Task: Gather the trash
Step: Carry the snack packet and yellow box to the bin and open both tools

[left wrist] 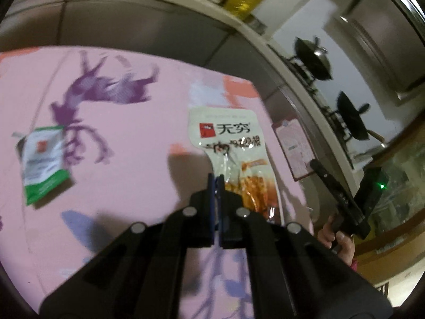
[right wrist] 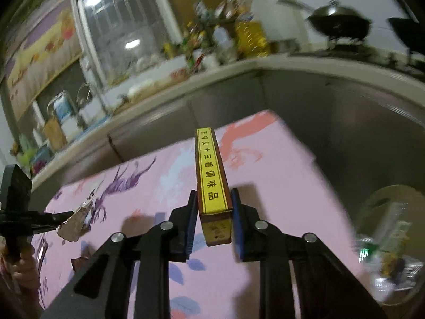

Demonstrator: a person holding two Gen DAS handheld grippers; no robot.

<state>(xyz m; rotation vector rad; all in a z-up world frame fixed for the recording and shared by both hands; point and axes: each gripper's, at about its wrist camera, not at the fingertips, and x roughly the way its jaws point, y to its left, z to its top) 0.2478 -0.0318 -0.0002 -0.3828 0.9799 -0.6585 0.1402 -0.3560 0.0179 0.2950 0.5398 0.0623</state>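
Snack wrapper near pink cloth's edge.

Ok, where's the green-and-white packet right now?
In the left wrist view, the green-and-white foil packet lies flat at the left on the pink floral tablecloth, beside the purple flower print, well left of the hand-held gripper.

Countertop clutter is motion-blurred; contents of the round bin are unreadable.

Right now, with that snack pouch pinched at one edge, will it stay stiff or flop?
Probably flop: the snack pouch is thin, crinkled plastic, pinched by the left gripper near one edge. It looks light, mostly emptied. Its glossy film may slip.
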